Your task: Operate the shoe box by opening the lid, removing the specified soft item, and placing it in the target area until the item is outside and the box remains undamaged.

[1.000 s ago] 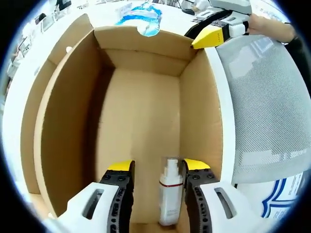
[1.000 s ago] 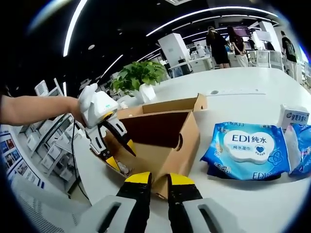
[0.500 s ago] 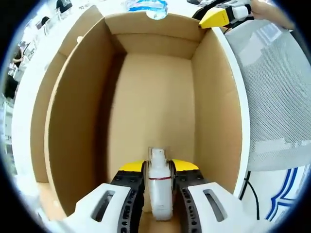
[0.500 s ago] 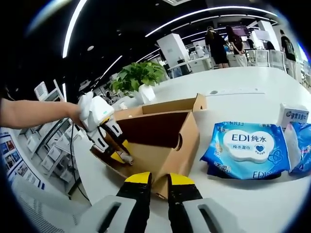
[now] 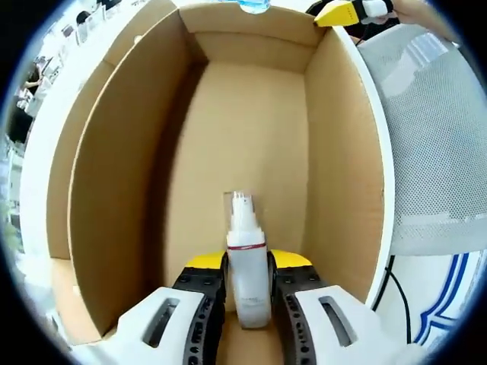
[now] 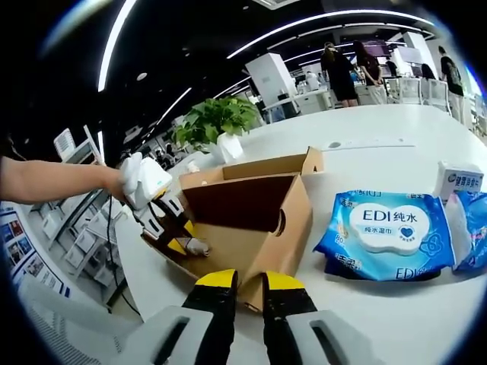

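My left gripper is inside the open cardboard box, shut on a white spray bottle whose nozzle points toward the box's far wall. From the right gripper view, the left gripper reaches into the box from the left with the bottle in its yellow tips. My right gripper is shut, with its tips at the box's near corner. It is also seen as a yellow tip at the box's far right corner. Whether it pinches the cardboard is unclear.
A blue wet-wipes pack lies on the white table right of the box, with a small white carton behind it. A potted plant stands behind the box. A grey mesh chair back lies along the box's right side.
The left gripper went from open around the bottle to shut on it. The bottle now sticks out further ahead of the jaws. The right gripper has stayed put.
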The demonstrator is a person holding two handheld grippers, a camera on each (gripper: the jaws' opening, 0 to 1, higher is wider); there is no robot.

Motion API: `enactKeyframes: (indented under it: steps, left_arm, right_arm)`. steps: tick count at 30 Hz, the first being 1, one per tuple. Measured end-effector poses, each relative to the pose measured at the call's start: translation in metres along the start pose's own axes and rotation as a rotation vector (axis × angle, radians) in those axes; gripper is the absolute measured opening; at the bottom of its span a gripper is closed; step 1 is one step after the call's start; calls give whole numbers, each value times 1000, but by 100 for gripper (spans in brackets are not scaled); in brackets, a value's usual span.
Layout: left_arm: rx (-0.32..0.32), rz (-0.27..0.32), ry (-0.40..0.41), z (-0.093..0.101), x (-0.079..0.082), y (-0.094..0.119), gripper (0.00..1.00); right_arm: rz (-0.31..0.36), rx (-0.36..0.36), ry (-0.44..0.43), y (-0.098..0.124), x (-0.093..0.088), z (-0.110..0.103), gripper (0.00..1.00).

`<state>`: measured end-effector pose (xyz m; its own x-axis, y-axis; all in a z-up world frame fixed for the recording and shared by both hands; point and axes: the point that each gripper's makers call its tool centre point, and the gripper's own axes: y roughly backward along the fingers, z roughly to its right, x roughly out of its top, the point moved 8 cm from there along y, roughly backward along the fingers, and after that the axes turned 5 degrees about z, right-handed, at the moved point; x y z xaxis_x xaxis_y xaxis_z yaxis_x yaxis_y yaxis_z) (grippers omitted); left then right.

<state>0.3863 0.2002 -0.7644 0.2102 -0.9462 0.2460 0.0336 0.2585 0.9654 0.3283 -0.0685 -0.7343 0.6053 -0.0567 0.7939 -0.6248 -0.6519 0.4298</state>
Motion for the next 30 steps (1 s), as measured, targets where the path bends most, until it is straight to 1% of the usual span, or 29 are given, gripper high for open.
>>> enactKeyframes:
  steps: [7,20,22,30]
  left_arm:
    - [24,-14,4,1,-9,-1,21]
    - [61,-4,11,4,-8,4,19]
    - [70,-3,22,3,-7,5,19]
    - [112,14,44,5,-5,18,19]
  right_arm:
    - [1,-1,0,0,0,0,9]
    - [-1,-3,1,1,1,1,9]
    - [-2,-3,3,1,1,1,9]
    - [-5,-6,1,1,2,1,9]
